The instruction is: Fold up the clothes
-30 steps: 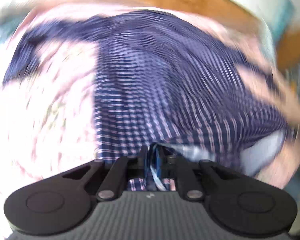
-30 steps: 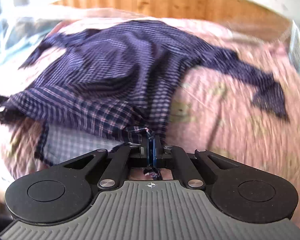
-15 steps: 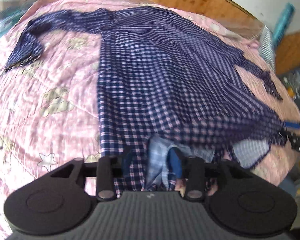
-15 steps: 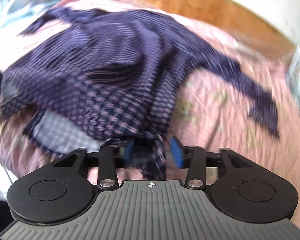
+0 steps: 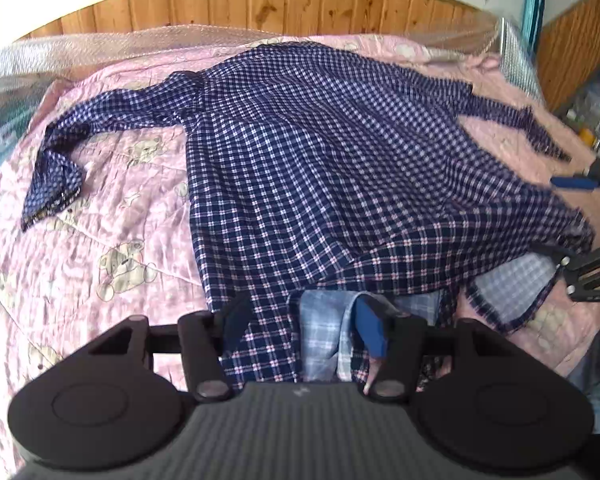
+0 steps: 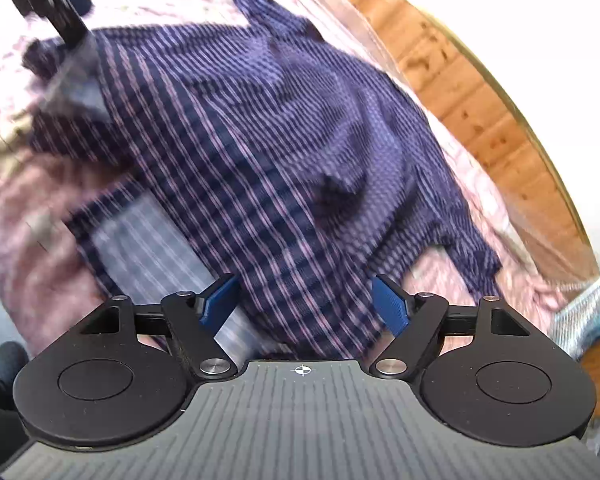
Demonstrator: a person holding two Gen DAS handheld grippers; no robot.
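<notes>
Both my claws (image 5: 300, 328) (image 6: 304, 300) have sprung wide, dropping the limp, light shirt (image 5: 320, 160) ahead; next I'd pinch a sleeve cuff (image 5: 52, 184)

Bare quilt (image 5: 112, 216) lies free left of the shirt (image 5: 324, 168); wooden headboard (image 5: 284, 4) bounds the far side.

Shirt (image 5: 320, 168): navy with white-and-pink check, pale blue check inside. Bed quilt (image 5: 112, 248): pink, printed with bears and stars. Headboard (image 5: 284, 4): orange-brown wood panels. Hand-held gripper pads (image 6: 388, 304): blue.
</notes>
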